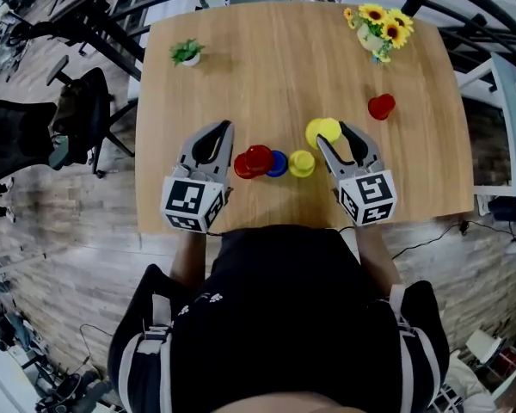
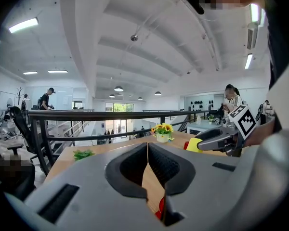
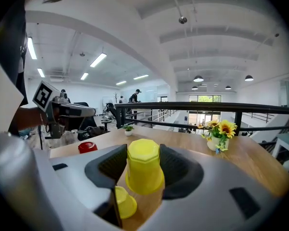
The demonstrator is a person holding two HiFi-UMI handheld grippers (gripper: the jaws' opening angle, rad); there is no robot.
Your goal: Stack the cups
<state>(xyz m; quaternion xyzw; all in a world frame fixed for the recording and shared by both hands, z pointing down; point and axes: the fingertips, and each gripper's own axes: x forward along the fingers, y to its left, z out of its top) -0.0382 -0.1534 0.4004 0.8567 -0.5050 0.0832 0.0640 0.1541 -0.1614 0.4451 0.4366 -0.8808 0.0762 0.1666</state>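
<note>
In the head view, we see a light wooden counter (image 1: 267, 67). The left gripper (image 1: 226, 129) rests low over it with its jaws closed on nothing. Just right of its tips lies a row: red plastic cupware (image 1: 254, 162) (one cup or two, we cannot tell), then a small blue plastic cup (image 1: 278, 163) touching it, then a small yellow plastic cup (image 1: 301, 163). The right gripper (image 1: 331, 134) grips a larger yellow plastic cup (image 1: 319, 130) just behind this row. A single red plastic cup (image 1: 381, 107) stands well apart, to the right. A small green potted plant (image 1: 187, 52) and a vase of sunflowers (image 1: 378, 26) stand at the far corners.

In the left gripper view, the dark jaw pads meet at the tips of the left gripper (image 2: 148, 146), with only the counter between them. The right gripper (image 2: 221, 139) shows at the right.

In the right gripper view, the jaws of the right gripper (image 3: 143, 150) clamp the larger yellow cup (image 3: 144, 170), which is upside down. The small yellow cup (image 3: 125, 202) lies below it.
</note>
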